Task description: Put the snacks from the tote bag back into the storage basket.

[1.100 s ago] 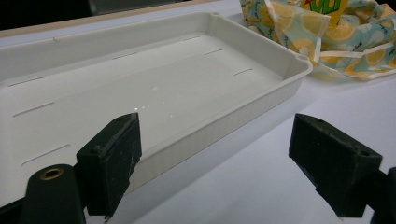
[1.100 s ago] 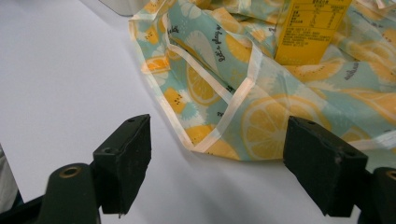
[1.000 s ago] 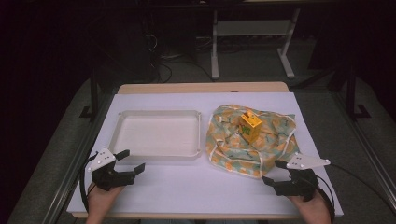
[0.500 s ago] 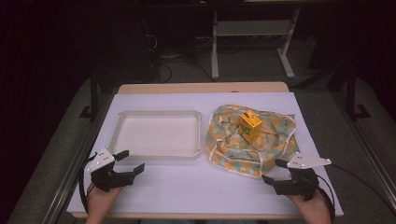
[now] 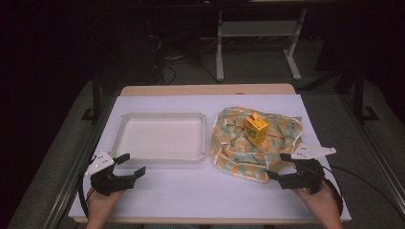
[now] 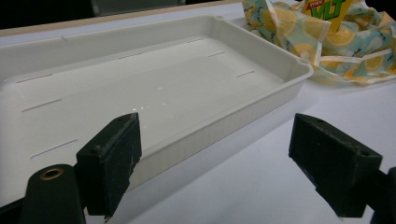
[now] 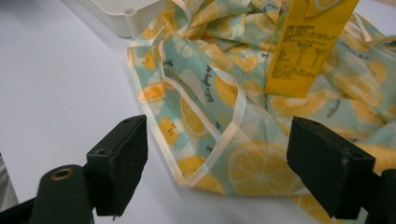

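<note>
Lab; dark room; white-covered table point(image 5: 191, 191); floor cables point(image 5: 165, 67)

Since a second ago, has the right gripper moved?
Yes. In the high view the right gripper has crept up toward the cloth, its fingers just opening with nothing between them.

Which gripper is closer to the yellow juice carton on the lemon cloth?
Right. The right gripper sits at the lemon cloth's near edge, just below the yellow juice carton. The left gripper is across the table, in front of the white tray.
</note>
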Demonstrator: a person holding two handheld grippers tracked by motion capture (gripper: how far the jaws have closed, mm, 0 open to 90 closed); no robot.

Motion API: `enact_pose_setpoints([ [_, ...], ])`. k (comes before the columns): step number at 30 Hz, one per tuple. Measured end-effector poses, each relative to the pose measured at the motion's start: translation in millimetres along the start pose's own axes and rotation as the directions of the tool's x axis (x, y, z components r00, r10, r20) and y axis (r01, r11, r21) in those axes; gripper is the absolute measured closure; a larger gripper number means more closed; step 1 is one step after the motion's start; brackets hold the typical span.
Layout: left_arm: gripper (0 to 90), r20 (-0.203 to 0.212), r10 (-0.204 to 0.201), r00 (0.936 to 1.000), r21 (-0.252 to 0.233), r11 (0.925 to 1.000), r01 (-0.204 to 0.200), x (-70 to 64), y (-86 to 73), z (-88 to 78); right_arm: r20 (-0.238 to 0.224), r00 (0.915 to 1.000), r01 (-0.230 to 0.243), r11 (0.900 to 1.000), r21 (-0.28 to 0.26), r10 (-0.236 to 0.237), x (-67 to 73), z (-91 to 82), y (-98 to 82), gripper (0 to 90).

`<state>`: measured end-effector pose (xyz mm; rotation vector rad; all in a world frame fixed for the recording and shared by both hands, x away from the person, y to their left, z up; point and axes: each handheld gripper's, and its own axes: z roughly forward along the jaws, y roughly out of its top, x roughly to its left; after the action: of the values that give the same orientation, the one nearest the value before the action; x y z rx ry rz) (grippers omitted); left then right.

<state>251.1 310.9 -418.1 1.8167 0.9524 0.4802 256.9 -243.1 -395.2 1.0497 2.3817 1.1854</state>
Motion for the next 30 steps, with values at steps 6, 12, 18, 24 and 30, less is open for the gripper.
enact_pose_setpoints([
  [6, 16.4, -0.002, 0.005, 1.0000, 0.003, 1.0000, -0.005, 1.1, -0.1, 1.2, -0.005, 0.9996, 0.027, 1.000, 0.008, -0.027, -6.0, 5.9, 24.1, 19.3],
  [12, 16.4, 0.009, 0.005, 1.0000, 0.008, 1.0000, -0.005, 0.8, -0.3, 3.5, 0.026, 0.9989, 0.038, 0.999, 0.009, -0.039, -13.0, 14.2, 42.4, 20.1],
  [18, 16.4, 0.011, 0.008, 0.9999, 0.012, 0.9999, -0.008, -0.3, -0.2, 4.6, 0.014, 0.9995, 0.028, 0.999, 0.045, -0.028, -23.0, 23.9, 52.4, 19.9],
  [24, 16.4, 0.014, 0.007, 0.9999, 0.011, 0.9999, -0.007, 0.5, -0.4, 4.6, 0.014, 0.9993, 0.033, 0.998, 0.057, -0.034, -30.1, 25.1, 64.5, 19.8],
  [30, 16.4, 0.019, 0.004, 0.9998, 0.007, 1.0000, -0.004, 0.0, 0.0, 5.4, 0.013, 0.9993, 0.033, 0.997, 0.066, -0.034, -40.1, 26.4, 75.4, 20.0],
])
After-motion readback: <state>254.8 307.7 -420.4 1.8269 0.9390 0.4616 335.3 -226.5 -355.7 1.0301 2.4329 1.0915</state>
